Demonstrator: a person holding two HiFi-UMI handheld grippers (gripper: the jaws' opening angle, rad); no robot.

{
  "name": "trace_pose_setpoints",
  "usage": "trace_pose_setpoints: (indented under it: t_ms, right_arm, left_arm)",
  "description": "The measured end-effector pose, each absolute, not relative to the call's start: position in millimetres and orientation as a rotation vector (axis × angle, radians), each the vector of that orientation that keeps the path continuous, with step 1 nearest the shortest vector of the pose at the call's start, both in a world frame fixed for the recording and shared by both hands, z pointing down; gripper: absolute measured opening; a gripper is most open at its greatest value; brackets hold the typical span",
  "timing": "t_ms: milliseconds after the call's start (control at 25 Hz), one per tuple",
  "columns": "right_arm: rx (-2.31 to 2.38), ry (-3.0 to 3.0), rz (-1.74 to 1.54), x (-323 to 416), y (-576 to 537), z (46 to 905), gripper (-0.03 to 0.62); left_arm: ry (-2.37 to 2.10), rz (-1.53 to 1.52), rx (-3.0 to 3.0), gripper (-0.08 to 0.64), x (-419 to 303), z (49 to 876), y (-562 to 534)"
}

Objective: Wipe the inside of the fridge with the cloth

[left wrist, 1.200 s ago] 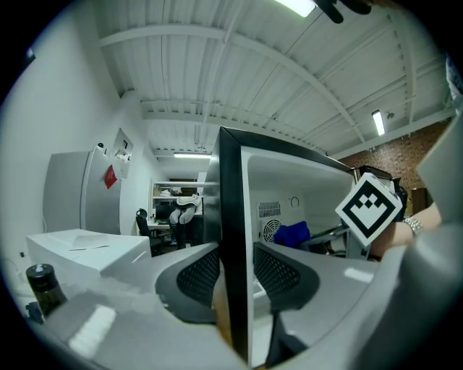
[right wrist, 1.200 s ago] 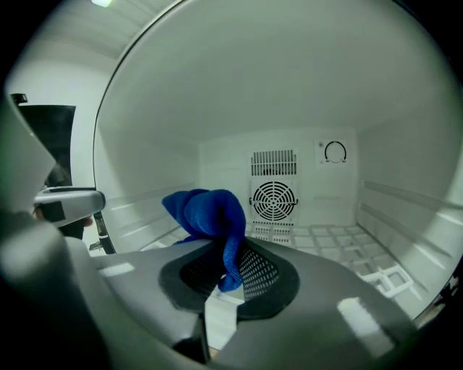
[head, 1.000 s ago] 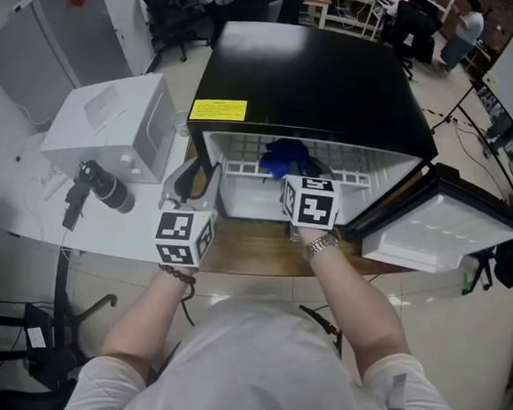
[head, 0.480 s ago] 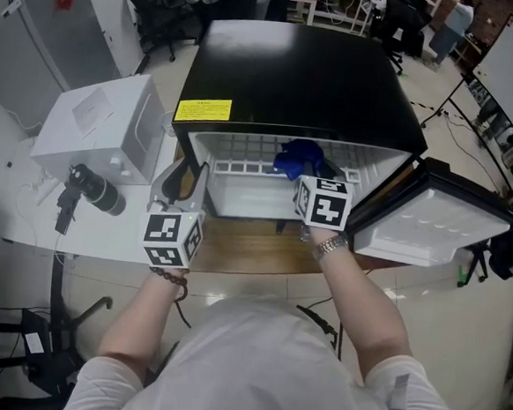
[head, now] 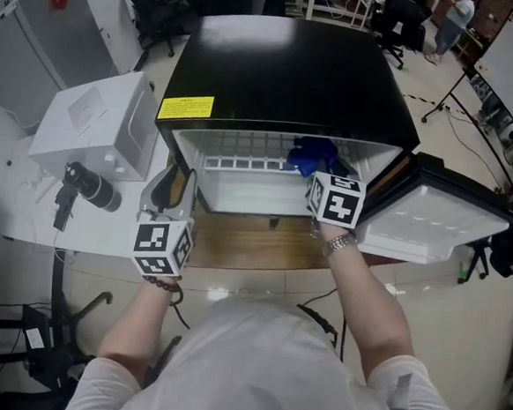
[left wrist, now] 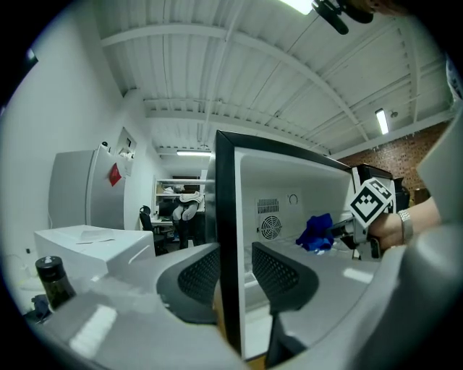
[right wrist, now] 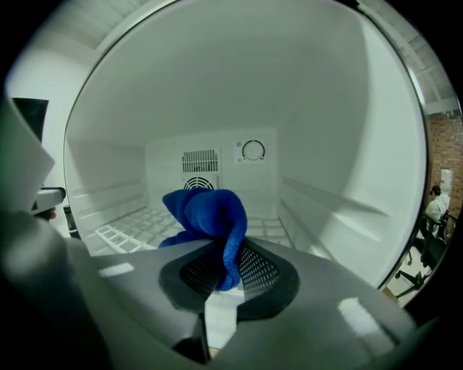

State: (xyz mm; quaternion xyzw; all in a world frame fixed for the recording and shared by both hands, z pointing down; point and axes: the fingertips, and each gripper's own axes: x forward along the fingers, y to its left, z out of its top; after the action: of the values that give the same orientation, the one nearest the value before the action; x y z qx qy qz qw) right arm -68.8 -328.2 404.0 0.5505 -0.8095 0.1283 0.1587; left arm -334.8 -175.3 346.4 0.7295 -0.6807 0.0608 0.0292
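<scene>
A black mini fridge (head: 294, 70) stands open, its door (head: 432, 222) swung out to the right. My right gripper (head: 319, 174) reaches into the right side of the white interior, shut on a bunched blue cloth (head: 312, 151). In the right gripper view the cloth (right wrist: 206, 213) hangs between the pads of the gripper (right wrist: 221, 271), above the white wire shelf (right wrist: 123, 227). My left gripper (head: 172, 182) straddles the front edge of the fridge's left wall (left wrist: 226, 217). One pad is outside and one inside. Its jaws have just been closing on that wall.
A white box-like appliance (head: 95, 125) sits left of the fridge, with a dark bottle (head: 90, 187) in front of it. The fridge stands on a wooden surface (head: 254, 239). Office chairs and desks fill the room behind.
My right gripper has carried the blue cloth from the middle of the fridge opening toward its right side. The left gripper stays at the left wall.
</scene>
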Motion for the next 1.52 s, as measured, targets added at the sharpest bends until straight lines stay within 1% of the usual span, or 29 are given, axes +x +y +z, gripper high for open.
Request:
trace_pose_setpoints:
  t_ms: [520, 800, 1120, 1200, 1320, 1520]
  right_arm:
    - [1.628, -2.279, 0.351, -42, -328, 403, 0.043]
    - [1.674, -2.265, 0.345, -37, -324, 401, 0.043]
    - [1.711, -2.294, 0.346, -31, -315, 390, 0.043]
    - [1.700, -2.340, 0.341, -32, -311, 381, 0.043]
    - [1.629, -2.417, 0.332, -37, -303, 367, 0.043]
    - [1.465, -2.519, 0.313, -47, -282, 351, 0.043]
  left_arm:
    - [-2.004, 0.202, 2.343, 0.118, -283, 347, -184]
    - [-1.865, 0.247, 2.498, 0.118, -233, 339, -206]
    - [-1.607, 0.317, 2.648, 0.118, -168, 345, -228]
    - [-1.538, 0.331, 2.685, 0.124, -153, 346, -233]
    - [-1.441, 0.368, 2.738, 0.154, -137, 347, -241]
    - [-1.296, 0.346, 2.820, 0.187, -122, 335, -248]
